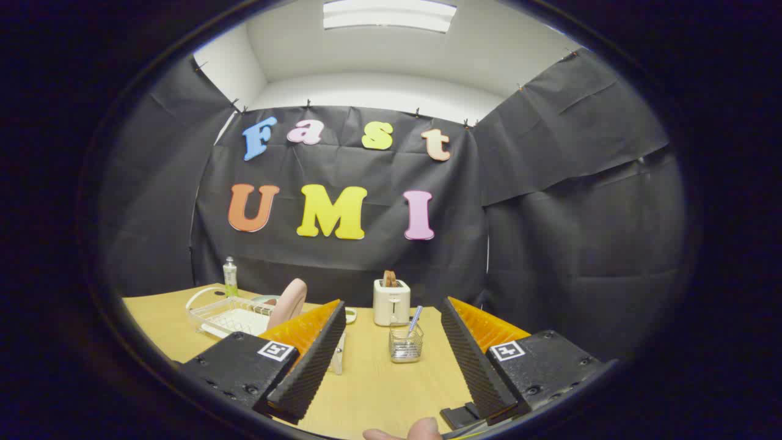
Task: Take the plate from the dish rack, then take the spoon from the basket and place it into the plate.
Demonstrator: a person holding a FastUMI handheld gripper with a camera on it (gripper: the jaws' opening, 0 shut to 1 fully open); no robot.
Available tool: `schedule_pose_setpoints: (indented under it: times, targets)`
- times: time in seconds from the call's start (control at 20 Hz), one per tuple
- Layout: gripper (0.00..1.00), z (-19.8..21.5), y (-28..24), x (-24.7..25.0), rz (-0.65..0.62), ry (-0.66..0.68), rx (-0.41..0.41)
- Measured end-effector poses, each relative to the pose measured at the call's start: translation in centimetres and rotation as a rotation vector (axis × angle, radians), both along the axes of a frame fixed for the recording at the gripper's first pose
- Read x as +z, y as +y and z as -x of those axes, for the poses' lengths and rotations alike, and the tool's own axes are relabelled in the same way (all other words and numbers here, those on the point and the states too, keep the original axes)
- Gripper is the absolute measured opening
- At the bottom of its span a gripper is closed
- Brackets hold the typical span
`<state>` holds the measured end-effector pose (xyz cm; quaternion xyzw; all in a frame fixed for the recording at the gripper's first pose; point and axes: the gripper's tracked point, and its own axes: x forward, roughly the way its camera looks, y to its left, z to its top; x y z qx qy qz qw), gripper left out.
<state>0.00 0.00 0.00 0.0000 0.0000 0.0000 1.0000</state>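
A pink plate point(288, 302) stands on edge in the white dish rack point(227, 318) on the wooden table, just beyond my left finger, which hides the plate's lower part. A small clear basket point(405, 344) stands ahead between my fingers, with a spoon point(415, 319) upright in it, its striped handle leaning right. My gripper point(391, 305) is open, raised over the table's near side, with nothing between its fingers.
A white toaster point(391, 302) with a slice of bread in it stands behind the basket. A small bottle point(230, 276) stands behind the rack. A small white object point(338, 355) lies by my left finger. A fingertip point(403, 432) shows below the gripper.
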Motion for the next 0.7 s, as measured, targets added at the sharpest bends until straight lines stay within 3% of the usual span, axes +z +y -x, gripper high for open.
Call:
schedule_pose_setpoints:
  times: [0.7]
  targets:
    - [1.00,-0.62,0.60,-0.66,-0.065,0.020,0.016]
